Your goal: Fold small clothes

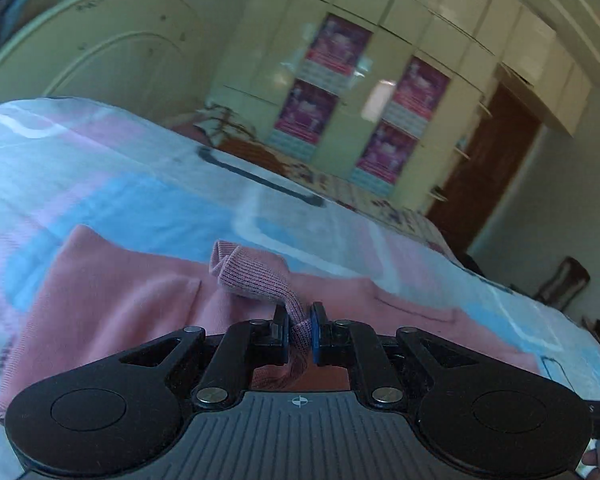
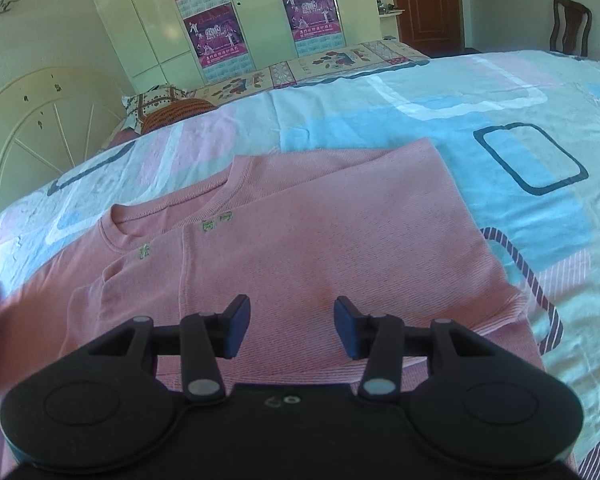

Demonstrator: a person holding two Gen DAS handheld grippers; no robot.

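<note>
Now left tool (image 1: 300,334) pinches pink shirt's (image 2: 300,232) cuff (image 1: 252,276).

Both grippers are matte black. The left gripper (image 1: 300,334) has blue pads (image 1: 315,334), silver pivot screws, a ribbed body and a small crosshair mark; the right gripper (image 2: 292,328) has dark blue pads (image 2: 346,330) and round side discs.

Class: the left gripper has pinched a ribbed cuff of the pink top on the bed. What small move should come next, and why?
Probably carry the cuff across onto the body of the pink top and lay the sleeve flat. The left gripper is shut on the cuff, lifted off the cloth, while the right gripper hovers open over the top, holding nothing, so the fold falls to the left.
</note>
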